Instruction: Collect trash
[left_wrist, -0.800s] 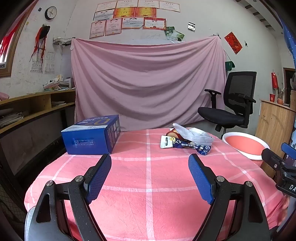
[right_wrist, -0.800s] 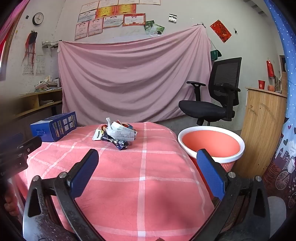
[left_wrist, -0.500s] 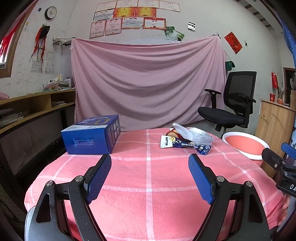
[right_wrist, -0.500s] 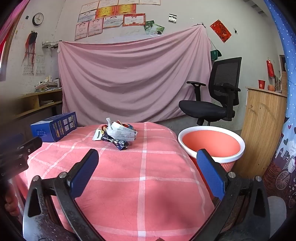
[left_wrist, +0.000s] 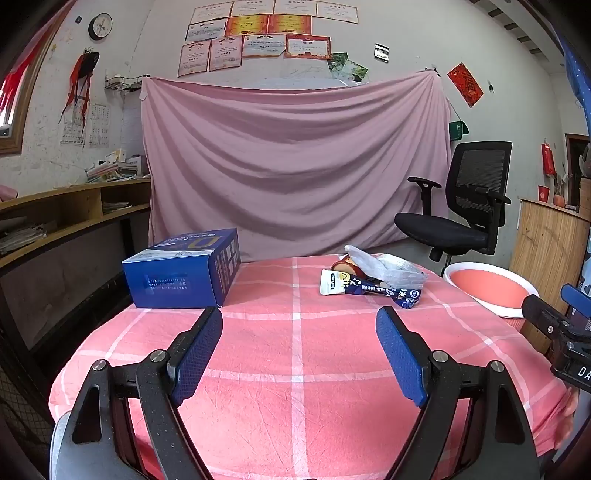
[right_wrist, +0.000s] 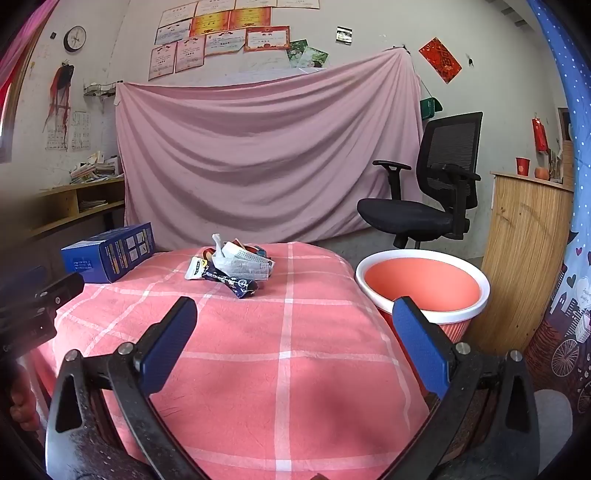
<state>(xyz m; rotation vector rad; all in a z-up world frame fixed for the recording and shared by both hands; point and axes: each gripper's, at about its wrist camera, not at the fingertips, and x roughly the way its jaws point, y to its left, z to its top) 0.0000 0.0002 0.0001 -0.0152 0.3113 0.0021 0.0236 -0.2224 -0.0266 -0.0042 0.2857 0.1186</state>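
Currently both grippers idle over the near edge of the table (left_wrist: 295, 387), nothing held. Left gripper (left_wrist: 299, 339) jaws spread wide; right gripper (right_wrist: 295, 332) same, wide apart. Trash pile (left_wrist: 373, 277) (crumpled clear plastic, dark blue wrapper, white sachet) sits on the pink checked cloth at 1 o'clock from the left gripper, 11 o'clock from the right. Blue box (left_wrist: 184, 273) at 10 o'clock, well apart from the pile. Orange bin (right_wrist: 421, 284) beside the table, 2 o'clock in the right view.
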